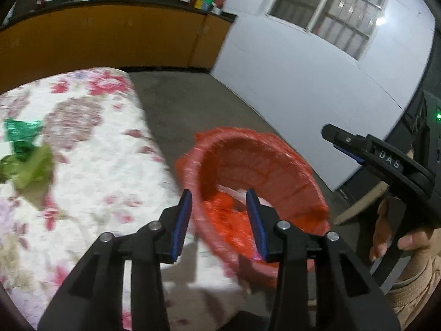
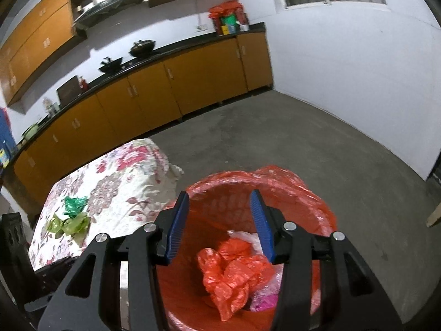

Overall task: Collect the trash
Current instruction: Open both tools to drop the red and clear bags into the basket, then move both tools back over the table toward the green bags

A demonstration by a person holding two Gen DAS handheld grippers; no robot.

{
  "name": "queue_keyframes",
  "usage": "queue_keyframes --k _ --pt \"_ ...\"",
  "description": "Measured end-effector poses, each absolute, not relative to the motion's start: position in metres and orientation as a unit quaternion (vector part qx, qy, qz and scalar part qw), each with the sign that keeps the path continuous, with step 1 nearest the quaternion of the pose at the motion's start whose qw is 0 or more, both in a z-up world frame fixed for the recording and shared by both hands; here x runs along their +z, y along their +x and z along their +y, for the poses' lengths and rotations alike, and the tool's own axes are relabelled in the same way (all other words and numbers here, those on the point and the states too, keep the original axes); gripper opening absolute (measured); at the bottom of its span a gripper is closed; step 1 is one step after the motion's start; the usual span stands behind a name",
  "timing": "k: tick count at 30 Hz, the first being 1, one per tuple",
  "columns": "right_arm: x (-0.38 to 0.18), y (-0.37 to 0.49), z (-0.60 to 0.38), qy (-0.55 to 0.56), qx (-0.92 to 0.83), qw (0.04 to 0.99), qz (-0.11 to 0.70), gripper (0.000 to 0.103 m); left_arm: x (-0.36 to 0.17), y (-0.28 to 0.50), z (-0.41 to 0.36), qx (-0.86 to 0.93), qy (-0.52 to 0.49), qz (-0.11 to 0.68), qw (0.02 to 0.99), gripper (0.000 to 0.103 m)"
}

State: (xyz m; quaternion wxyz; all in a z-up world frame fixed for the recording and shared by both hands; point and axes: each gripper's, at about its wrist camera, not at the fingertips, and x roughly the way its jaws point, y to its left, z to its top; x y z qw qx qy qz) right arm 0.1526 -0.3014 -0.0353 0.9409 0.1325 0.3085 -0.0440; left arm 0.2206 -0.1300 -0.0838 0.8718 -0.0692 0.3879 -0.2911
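A red bin lined with a red plastic bag (image 1: 289, 165) (image 2: 317, 193) stands on the floor beside the table. Inside it lie a crumpled red bag (image 2: 234, 275), white plastic (image 2: 242, 234) and a pink scrap (image 2: 264, 302). My right gripper (image 2: 219, 226) is open and empty, right above the bin's mouth; it also shows in the left wrist view (image 1: 347, 144). My left gripper (image 1: 217, 223) is open and empty, over the bin's near rim by the table edge. A dark green wrapper (image 1: 19, 135) (image 2: 74, 205) and light green wrappers (image 1: 30, 171) (image 2: 69, 224) lie on the floral tablecloth (image 1: 104, 171) (image 2: 121, 190).
Orange kitchen cabinets (image 2: 165, 91) with a black counter holding woks (image 2: 142, 47) run along the far wall. A bare concrete floor (image 2: 303, 138) lies beyond the bin. A white wall with a window (image 1: 330, 13) stands on the right. A dark chair (image 2: 13, 237) stands left of the table.
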Motion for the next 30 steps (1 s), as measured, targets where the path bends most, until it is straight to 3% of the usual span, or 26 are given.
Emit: queue_keyframes --k 9,15,30 --pt "-0.024 0.197 -0.209 0.087 0.069 0.942 0.316 0.047 -0.067 0.214 -0.008 -0.111 -0.098 0.329 0.933 0.055" --pt "-0.021 0.232 -0.126 0.052 0.148 0.934 0.32 0.047 -0.069 0.208 0.067 0.002 -0.107 0.317 0.942 0.056" --pt "-0.058 0.304 0.003 -0.006 0.198 0.902 0.383 0.047 -0.083 0.198 0.143 0.092 -0.112 0.309 0.94 0.06"
